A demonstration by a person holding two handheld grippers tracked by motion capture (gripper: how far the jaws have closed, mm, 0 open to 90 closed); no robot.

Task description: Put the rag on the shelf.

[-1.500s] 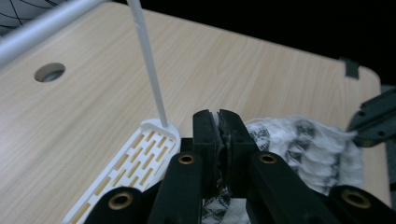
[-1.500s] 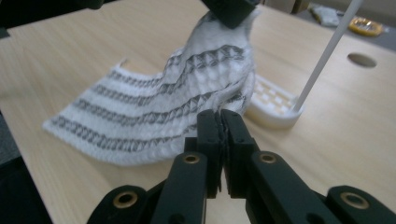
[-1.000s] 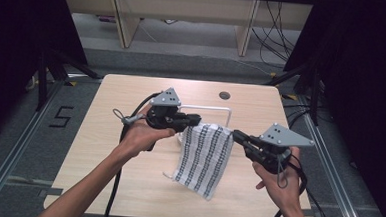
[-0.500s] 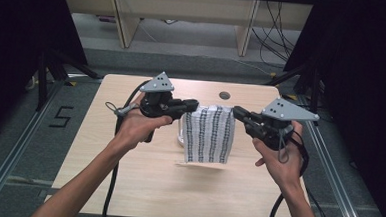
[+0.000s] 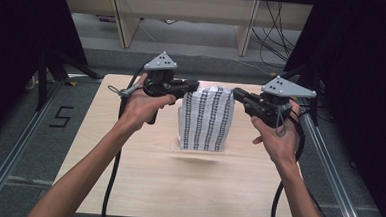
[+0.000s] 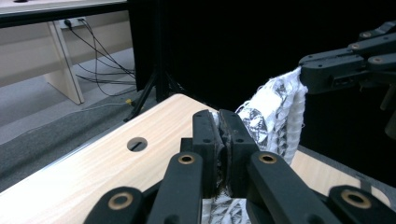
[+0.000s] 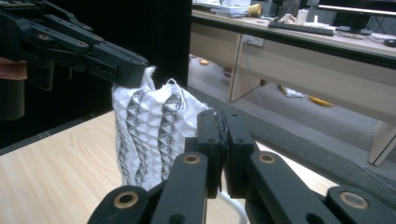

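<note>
In the high view, the patterned cloth (image 5: 205,119) hung in the middle of the frame, upright and spread flat between the two grippers. A second earlier it had slanted down toward the lower centre of the frame with much of it lying on the bench (image 5: 127,175); half a second earlier it was already rising. Now its upper corners sat level and only its lower edge appeared to touch or skim the wood. The left gripper (image 5: 194,84) pinched the top left corner and the right gripper (image 5: 236,94) the top right corner, both higher in the frame than before. I judged the cloth had been lifted and pulled taut, ready to be laid out or folded.

In the left gripper view, the left gripper (image 6: 219,122) stood at lower centre with its jaws clamped narrow on a bunch of the cloth (image 6: 275,112), which ran to the upper right, where the right gripper (image 6: 310,77) held its far corner.

In the right gripper view, the right gripper (image 7: 218,122) was likewise closed narrow on the cloth (image 7: 149,135) at centre, while the left gripper (image 7: 135,72) gripped the other corner at upper left.
</note>
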